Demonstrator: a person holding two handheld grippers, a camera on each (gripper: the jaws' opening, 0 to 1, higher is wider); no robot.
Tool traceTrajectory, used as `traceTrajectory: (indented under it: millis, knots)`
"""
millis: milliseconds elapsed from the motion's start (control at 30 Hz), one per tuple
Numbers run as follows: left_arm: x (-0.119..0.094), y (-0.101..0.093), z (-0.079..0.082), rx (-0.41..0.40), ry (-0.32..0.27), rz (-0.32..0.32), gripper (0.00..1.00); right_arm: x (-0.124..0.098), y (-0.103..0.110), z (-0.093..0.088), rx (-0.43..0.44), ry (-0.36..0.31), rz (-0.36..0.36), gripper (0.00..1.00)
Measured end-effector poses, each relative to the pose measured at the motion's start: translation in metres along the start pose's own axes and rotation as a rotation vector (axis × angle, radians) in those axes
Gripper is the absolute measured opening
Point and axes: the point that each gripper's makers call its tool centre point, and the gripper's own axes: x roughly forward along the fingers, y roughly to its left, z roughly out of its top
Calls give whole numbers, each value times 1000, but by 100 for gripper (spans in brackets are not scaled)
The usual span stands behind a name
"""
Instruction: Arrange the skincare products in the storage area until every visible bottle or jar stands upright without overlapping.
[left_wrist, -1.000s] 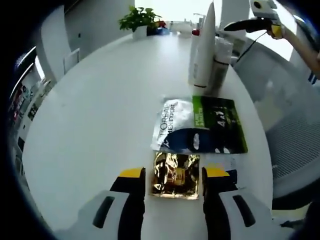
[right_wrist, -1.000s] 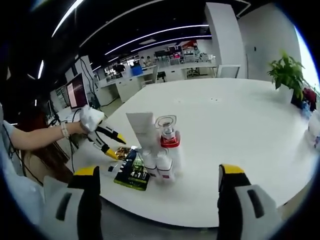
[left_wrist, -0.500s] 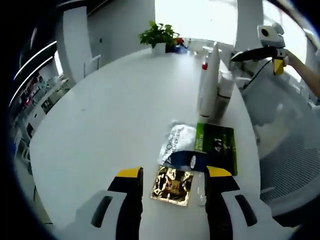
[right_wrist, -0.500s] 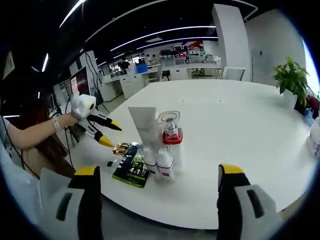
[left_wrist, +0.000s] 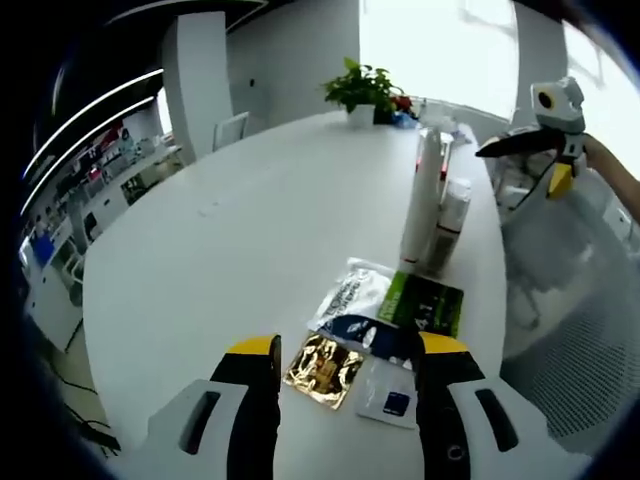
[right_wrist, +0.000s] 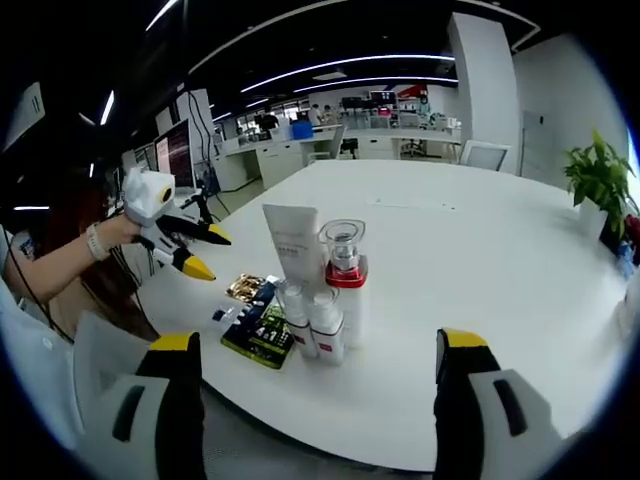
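Several skincare bottles stand upright in a tight cluster on the white round table (right_wrist: 480, 260): a tall white tube (right_wrist: 293, 245), a pump bottle with a red collar (right_wrist: 343, 272) and two small white bottles (right_wrist: 325, 324). The left gripper view has the tube (left_wrist: 422, 200) and a shorter bottle (left_wrist: 450, 222). Flat sachets lie beside them: gold (left_wrist: 323, 367), white (left_wrist: 350, 292), green (left_wrist: 425, 302). My left gripper (left_wrist: 348, 350) hovers open above the gold sachet, also visible held in a hand (right_wrist: 207, 252). My right gripper (right_wrist: 318, 345) is open, well back from the bottles.
A potted plant (left_wrist: 365, 90) stands at the table's far edge. A small white sachet (left_wrist: 388, 392) lies near the table's front edge. A person's arm (right_wrist: 70, 265) reaches in at the left. Office desks and monitors sit behind.
My left gripper has lifted and drawn back from the gold sachet, so the sachets and bottles look smaller. The right gripper stays about where it was.
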Motion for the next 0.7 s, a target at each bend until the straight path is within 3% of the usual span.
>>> traceTrajectory:
  millis: [300,500,700]
  knots:
    - [-8,-3,-1,-73,-19,93,56,-2,0,-4,-17,-2,38,98]
    - [-13,-7,3,-117,-62,141,59,-7,-5,-6,-34,-4,54,98]
    - [-5,-4,0,-151,-55,194,69,-9,-9,-13,-44,13,80,98]
